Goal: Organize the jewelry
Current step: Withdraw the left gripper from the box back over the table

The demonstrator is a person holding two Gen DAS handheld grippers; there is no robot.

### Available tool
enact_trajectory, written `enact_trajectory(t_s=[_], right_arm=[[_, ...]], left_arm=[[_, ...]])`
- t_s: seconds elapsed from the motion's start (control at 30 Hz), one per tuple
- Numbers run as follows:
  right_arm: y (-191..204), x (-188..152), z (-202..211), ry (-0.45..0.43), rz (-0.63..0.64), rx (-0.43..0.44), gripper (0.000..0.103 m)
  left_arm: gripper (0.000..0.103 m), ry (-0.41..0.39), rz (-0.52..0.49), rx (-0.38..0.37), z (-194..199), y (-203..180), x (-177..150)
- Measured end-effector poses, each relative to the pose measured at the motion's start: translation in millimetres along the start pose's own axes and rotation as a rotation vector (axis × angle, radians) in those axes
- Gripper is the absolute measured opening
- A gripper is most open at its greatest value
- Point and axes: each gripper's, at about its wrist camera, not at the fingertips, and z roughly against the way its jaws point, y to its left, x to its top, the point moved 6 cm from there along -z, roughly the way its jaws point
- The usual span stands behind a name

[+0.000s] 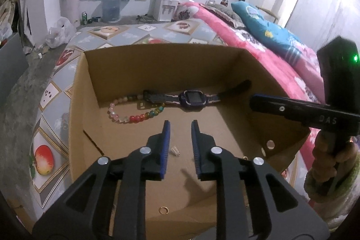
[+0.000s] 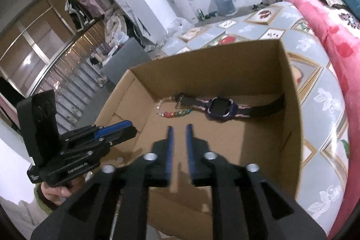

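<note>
Both grippers hang over an open brown cardboard box (image 1: 157, 73) that sits on a bed covered with a grey sheet printed with framed fruit pictures (image 1: 45, 102).

Seen from its own camera, the left gripper (image 1: 180, 125) has its black jaws with blue pads parted by a modest gap, with nothing between them. Just beyond the tips, on the box floor, lies a small pale metallic trinket (image 1: 175, 150); what kind of piece it is cannot be told. Nearer the camera, close to the box's near edge, a thin gold ring (image 1: 163, 210) lies flat on the cardboard.

From its own view the right gripper (image 2: 179, 127) also shows a narrow gap between its blue pads and grips nothing; that picture is somewhat blurred. The right gripper reaches in over the box's right edge in the left camera's picture.

Along the far wall of the box lies a dark purple wristwatch with a square black face and black strap (image 1: 191, 97), stretched out lengthwise, its right strap end running up the right far corner. Touching its left strap end is a bracelet of round glass beads in pink, clear, red, yellow and green (image 1: 132, 115), curled in a loop toward the far left corner.

Beyond the box's right side lies a pink flowered quilt (image 1: 236, 35).
</note>
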Motion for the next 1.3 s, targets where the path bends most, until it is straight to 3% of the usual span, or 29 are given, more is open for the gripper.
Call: enact_trajectory(t_s=[0.27, 0.43, 0.6, 0.73, 1.17, 1.3], right_arm=[[-15.3, 13.3, 47.0, -0.128, -0.002, -0.015, 0.022], [-34.0, 8.3, 86.3, -0.205, -0.009, -0.071, 0.028], [-44.2, -1.5, 107.8, -0.227, -0.012, -0.103, 0.029], [-42.1, -10.6, 116.6, -0.231, -0.005, -0.09, 0.029], [-22.6, -41.1, 145.6, -0.225, 0.022, -0.093, 0.029], [-18.6, -57.8, 152.1, -0.207, 0.011, -0.101, 0.036]], left_arm=[[0.019, -0.103, 0.019, -0.003, 32.5, 11.6, 10.0], [0.024, -0.184, 0.055, -0.057, 61.2, 20.7, 5.1], [0.025, -0.238, 0.062, -0.08, 83.5, 27.0, -5.6], [0.034, -0.266, 0.065, -0.118, 100.8, 25.8, -13.2], [0.057, -0.263, 0.011, -0.227, 140.6, -10.7, -46.8], [0.06, -0.218, -0.024, -0.221, 135.5, -33.2, -64.6]])
